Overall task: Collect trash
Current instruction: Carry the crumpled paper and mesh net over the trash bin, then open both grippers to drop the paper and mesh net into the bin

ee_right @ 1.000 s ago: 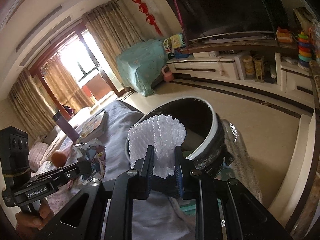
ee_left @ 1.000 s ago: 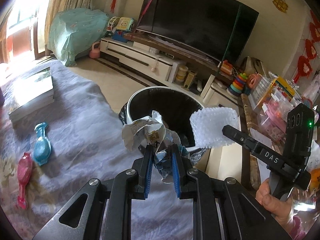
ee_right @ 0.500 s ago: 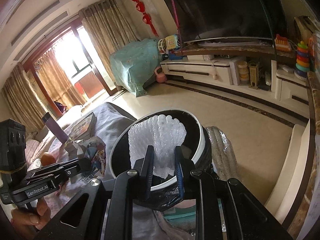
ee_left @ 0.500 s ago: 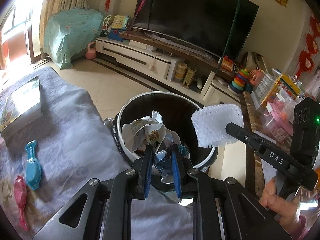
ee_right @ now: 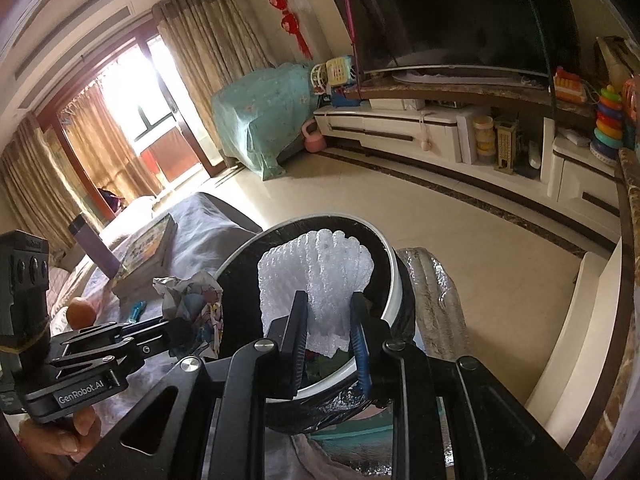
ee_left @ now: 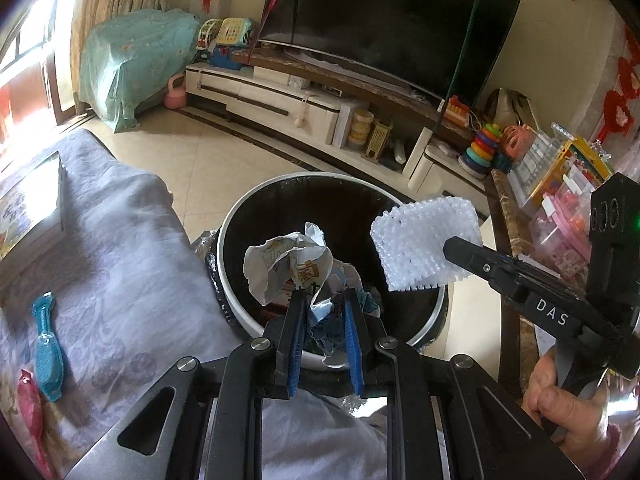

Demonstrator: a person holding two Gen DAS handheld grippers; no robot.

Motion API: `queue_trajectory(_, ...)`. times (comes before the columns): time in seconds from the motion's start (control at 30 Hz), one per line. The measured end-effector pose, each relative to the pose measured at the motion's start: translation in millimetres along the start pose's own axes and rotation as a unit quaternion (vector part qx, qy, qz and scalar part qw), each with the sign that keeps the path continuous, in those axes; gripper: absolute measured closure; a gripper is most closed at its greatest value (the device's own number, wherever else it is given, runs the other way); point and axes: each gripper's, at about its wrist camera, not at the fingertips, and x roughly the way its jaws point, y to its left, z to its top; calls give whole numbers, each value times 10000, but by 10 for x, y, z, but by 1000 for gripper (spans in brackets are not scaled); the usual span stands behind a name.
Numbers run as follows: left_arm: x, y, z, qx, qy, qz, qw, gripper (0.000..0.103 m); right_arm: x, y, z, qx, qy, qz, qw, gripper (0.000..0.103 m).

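Left gripper (ee_left: 322, 316): crumpled paper (ee_left: 290, 262) is being clenched over the trash bin (ee_left: 236, 224).
Right gripper (ee_right: 328, 330): white foam net (ee_right: 316, 276) is being gripped above the bin's rim.

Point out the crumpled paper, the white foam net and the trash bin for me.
crumpled paper (ee_left: 288, 264), left wrist view, on its white upper fold.
white foam net (ee_right: 316, 276), right wrist view, on its ribbed middle.
trash bin (ee_left: 236, 220), left wrist view, on the left of its white rim.
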Motion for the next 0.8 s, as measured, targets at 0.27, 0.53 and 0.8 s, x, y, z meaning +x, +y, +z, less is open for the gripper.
queue_trajectory(0.27,119,4,68,-13,85,46,10000,81,96,2,69,-32,141,-4,9999,79)
queue_trajectory(0.53,-3,38,-15,-63,-56,147,9999,56,114,-69,80,131,140,58,9998,43)
queue_trajectory(0.8,-323,154,-338,-235,-261,224,9991,49,-16,-11,-23,272,34,287,9992,20)
